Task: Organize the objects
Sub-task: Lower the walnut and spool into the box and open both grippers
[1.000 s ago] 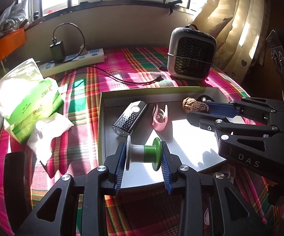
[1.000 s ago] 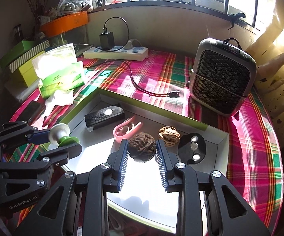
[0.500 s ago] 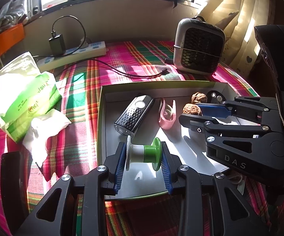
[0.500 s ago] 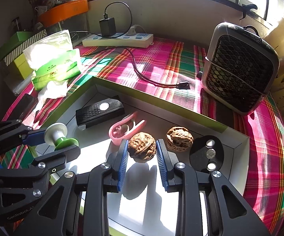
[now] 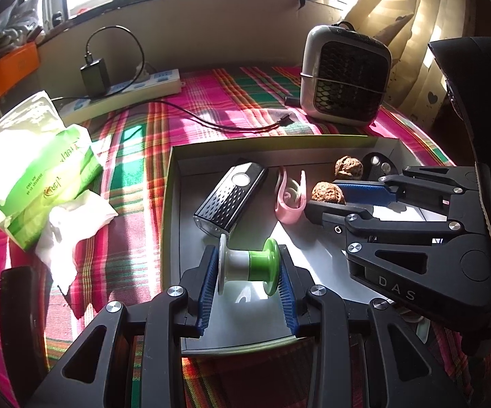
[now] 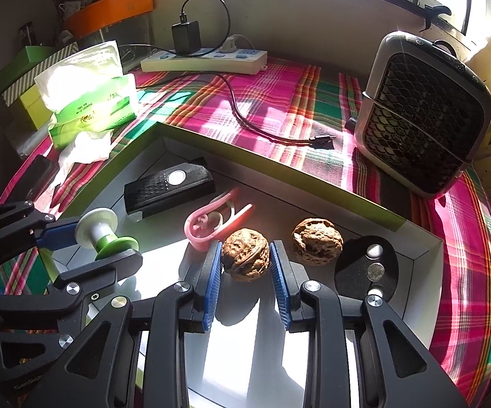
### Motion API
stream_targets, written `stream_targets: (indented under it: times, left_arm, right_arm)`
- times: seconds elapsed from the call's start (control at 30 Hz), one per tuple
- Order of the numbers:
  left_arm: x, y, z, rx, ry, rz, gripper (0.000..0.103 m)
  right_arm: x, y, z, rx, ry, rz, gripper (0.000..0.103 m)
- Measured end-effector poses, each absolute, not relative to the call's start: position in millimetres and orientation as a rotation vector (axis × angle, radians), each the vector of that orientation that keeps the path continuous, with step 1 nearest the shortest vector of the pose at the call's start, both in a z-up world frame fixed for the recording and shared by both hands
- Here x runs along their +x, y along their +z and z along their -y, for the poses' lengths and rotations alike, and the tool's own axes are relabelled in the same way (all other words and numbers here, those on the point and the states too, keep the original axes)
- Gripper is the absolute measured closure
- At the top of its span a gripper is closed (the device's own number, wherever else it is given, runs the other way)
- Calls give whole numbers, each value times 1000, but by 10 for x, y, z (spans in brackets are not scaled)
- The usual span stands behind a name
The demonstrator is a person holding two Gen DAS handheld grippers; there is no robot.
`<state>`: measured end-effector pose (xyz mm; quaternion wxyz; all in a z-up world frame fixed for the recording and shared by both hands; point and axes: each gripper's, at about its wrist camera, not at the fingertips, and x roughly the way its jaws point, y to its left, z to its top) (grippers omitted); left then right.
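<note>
Gripping wrinkled brown walnut (image 6: pixel 244 259) in right gripper (image 6: pixel 245 284) | left gripper (image 5: pixel 248 284) clamps green-and-white spool (image 5: pixel 247 269)

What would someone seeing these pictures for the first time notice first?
Probably the two grippers over the grey tray: the left gripper clamps a green and white spool, the right gripper clamps a walnut. A second walnut lies in the tray just right of the held one. Behind the tray, a grilled fan stands on the bright plaid cloth.
</note>
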<state>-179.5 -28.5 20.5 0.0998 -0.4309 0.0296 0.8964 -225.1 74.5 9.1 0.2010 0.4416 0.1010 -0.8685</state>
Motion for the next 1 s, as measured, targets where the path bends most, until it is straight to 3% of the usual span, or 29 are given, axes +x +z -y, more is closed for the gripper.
stream_targets:
  times: [0.6, 0.73, 1.0]
  left_arm:
    - [-1800, 174, 277, -1286, 2646, -100, 71]
    - [-1793, 172, 275, -1283, 2648, -105, 71]
    - [-1777, 176, 273, -1287, 2644, -112, 69]
  right_arm:
    - [-2245, 93, -754, 1232, -2434, -284, 73]
    - [-2243, 100, -768, 1234, -2439, -275, 63]
    - [-2231, 107, -773, 1233, -2444, -272, 61]
